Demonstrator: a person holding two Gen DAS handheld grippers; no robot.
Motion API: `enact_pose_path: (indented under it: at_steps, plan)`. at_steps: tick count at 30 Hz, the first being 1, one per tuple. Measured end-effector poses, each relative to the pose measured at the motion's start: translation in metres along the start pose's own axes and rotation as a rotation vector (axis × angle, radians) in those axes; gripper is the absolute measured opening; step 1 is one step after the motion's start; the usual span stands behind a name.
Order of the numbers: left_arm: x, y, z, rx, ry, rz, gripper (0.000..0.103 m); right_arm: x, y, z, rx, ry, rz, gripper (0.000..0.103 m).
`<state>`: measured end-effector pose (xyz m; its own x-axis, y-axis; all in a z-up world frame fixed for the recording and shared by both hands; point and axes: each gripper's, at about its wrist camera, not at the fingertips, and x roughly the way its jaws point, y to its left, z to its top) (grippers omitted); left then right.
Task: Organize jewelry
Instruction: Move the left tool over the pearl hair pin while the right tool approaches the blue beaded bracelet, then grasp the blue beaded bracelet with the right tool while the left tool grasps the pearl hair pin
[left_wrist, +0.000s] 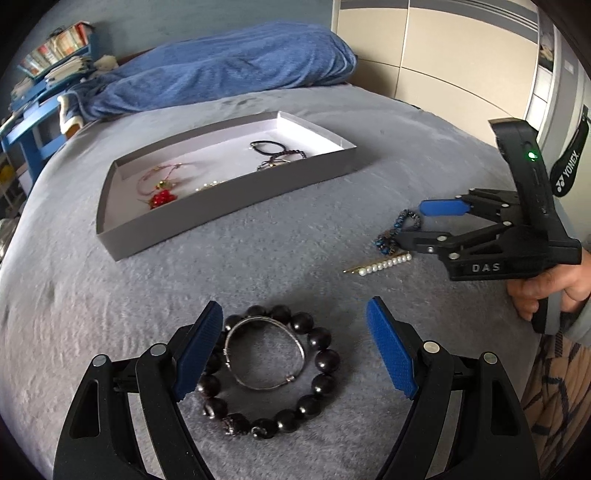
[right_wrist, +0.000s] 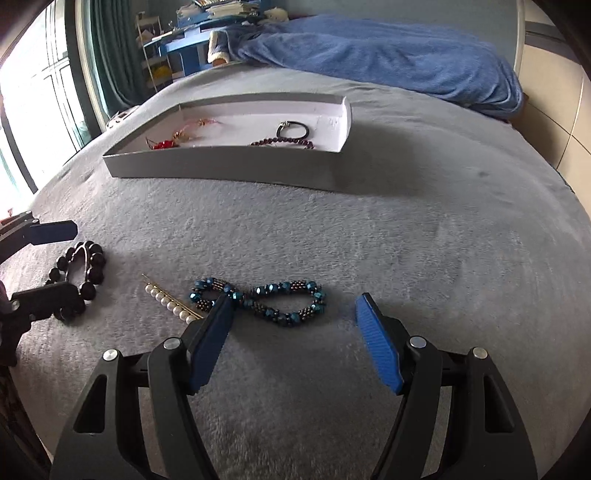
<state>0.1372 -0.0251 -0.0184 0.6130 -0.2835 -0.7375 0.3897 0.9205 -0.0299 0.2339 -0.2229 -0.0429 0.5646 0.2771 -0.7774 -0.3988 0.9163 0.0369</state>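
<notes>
where my left gripper (left_wrist: 295, 347) hangs low over the grey bed cover (left_wrist: 258, 251), its left blue pad hides part of the big black bead bracelet (left_wrist: 321, 358), so i can't tell if they touch. a thin silver bangle (left_wrist: 266, 354) lies inside that ring of beads. both fingers are spread wide w/ nothing held.

my right gripper (right_wrist: 293, 336) is spread wide too, holding nothing. its left pad covers a bit of the blue bead bracelet (right_wrist: 280, 301), twisted like an 8. just beside it lies a pearl hair pin (right_wrist: 171, 304).

my right hand (left_wrist: 546, 291) is cut off at the edge, wrapped round the handle, tool pointing left & down a bit.

the grey tray (left_wrist: 221, 206) sits further back w/ some jewelry inside; the near wall hides parts, & small bits are hard to make out.
</notes>
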Motion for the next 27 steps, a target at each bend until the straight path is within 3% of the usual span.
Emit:
enact_pose_path:
  at_steps: [1, 3, 5, 9, 16, 19, 21, 25, 27]
  plan:
    - [0.000, -0.001, 0.000, 0.004, 0.001, -0.001, 0.080, 0.000, 0.000, 0.000, 0.000, 0.000, 0.008, 0.055]
    - [0.004, -0.006, 0.003, 0.022, 0.000, -0.008, 0.080, 0.001, 0.001, 0.001, -0.002, -0.002, 0.015, 0.032]
    - [0.007, -0.012, 0.007, 0.041, -0.003, -0.018, 0.080, -0.001, -0.002, 0.001, 0.010, -0.006, 0.020, 0.022]
    - [0.016, -0.029, 0.015, 0.115, 0.006, -0.035, 0.080, -0.006, -0.013, 0.001, 0.067, -0.025, 0.020, 0.014]
    - [0.037, -0.053, 0.026, 0.241, 0.031, -0.037, 0.080, -0.014, -0.030, 0.001, 0.145, -0.047, -0.005, 0.014]
    - [0.048, -0.058, 0.029, 0.272, 0.056, -0.040, 0.071, -0.013, -0.030, -0.001, 0.143, -0.039, -0.008, 0.014]
    - [0.054, -0.059, 0.031, 0.277, 0.074, -0.061, 0.057, -0.012, -0.029, -0.002, 0.141, -0.032, -0.011, 0.014]
    - [0.056, -0.063, 0.028, 0.299, 0.079, -0.092, 0.039, -0.007, -0.028, -0.001, 0.149, -0.019, -0.010, 0.014]
    - [0.052, -0.068, 0.026, 0.324, 0.067, -0.090, 0.024, -0.005, -0.028, 0.000, 0.152, -0.017, -0.010, 0.014]
